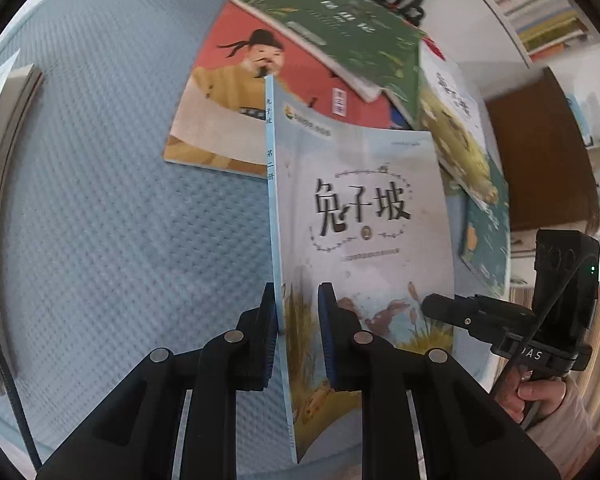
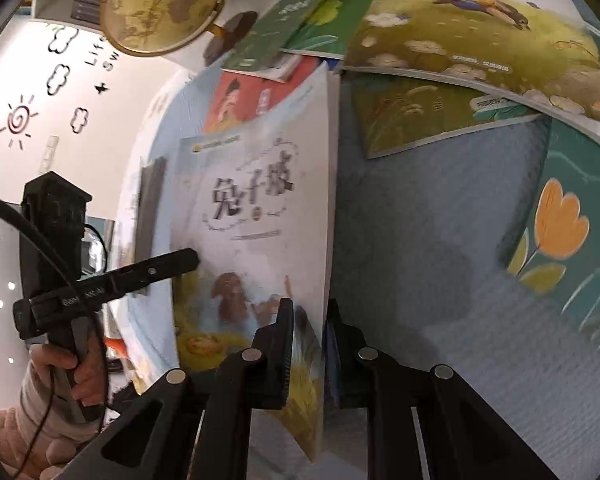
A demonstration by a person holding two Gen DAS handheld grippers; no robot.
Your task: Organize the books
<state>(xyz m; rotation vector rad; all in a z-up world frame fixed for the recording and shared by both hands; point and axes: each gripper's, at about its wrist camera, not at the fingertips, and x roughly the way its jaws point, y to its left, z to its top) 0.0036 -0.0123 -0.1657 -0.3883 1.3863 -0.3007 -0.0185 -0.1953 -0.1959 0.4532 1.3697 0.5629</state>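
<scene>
A pale blue book (image 1: 360, 208) with black title characters hangs above the blue quilted mat (image 1: 120, 200), held between both grippers. My left gripper (image 1: 297, 296) is shut on its lower edge close to the spine, one pad on each cover. My right gripper (image 2: 309, 312) pinches the same book (image 2: 252, 208) near its open page edge, with the pads against both covers. Each view shows the other gripper reaching the cover: the right gripper (image 1: 436, 308) and the left gripper (image 2: 188, 258). A hand grips each handle.
Loose books lie overlapping on the mat beyond: a red one with a robed figure (image 1: 236, 92), a green one (image 1: 340, 28), a meadow cover (image 2: 480, 40), and a teal one with an orange flower (image 2: 572, 232). A grey book (image 1: 8, 160) lies far left. A globe (image 2: 160, 4) stands behind.
</scene>
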